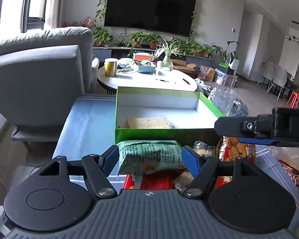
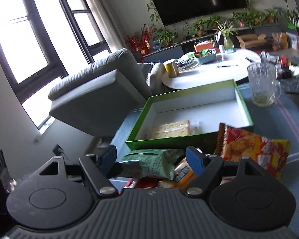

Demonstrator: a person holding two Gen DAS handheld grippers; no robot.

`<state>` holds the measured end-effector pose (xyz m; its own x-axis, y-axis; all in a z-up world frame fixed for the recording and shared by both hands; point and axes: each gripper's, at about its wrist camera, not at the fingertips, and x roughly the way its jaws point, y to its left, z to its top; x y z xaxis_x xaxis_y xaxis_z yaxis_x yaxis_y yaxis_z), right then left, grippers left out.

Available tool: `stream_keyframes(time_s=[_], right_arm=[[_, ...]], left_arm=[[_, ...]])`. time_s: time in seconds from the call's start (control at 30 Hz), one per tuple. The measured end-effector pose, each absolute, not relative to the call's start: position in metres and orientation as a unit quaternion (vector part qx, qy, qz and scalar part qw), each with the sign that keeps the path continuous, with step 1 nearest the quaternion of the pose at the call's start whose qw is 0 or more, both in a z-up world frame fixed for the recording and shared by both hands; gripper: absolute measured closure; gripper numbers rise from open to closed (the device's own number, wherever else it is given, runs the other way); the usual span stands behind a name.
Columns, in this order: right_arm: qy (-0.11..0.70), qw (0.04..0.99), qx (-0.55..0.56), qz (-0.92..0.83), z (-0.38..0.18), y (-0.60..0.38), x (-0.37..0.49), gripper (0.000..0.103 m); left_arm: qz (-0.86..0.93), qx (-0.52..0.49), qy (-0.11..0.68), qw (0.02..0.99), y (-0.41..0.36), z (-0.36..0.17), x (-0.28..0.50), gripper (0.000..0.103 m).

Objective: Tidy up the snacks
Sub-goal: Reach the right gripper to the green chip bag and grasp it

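Held soft, light green snack packet (image 1: 149,155) mid-body in left gripper (image 1: 149,159) jaws; right gripper (image 2: 151,159) jaws parted, empty.

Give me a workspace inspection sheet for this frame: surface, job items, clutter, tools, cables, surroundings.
Surface: blue striped cloth over the table.
Job's things: green box, open, holds one pale wrapped snack; green snack bag sits between the left tool's pads; red-yellow snack bag and other packets piled in front of the box.
Clutter: glass pitcher beside the box.
Grippers: left tool shut on the green snack bag; right tool open, nothing gripped.
Cables: nothing seen.
Surroundings: grey armchair, white coffee table with oddments, wall TV, potted plants.
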<state>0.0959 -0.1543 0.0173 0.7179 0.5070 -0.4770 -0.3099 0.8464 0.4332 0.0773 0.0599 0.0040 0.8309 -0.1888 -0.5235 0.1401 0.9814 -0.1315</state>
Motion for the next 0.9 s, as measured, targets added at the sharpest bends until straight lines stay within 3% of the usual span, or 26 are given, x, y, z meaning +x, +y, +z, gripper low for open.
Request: stream_keyframes(time_s=[0.9], right_arm=[[0.407,0.871,0.181,0.205,-0.022,-0.125,0.150,0.022]], left_arm=[[-0.095,-0.034,0.317,0.943,0.064,-0.034,0.115,0.036]])
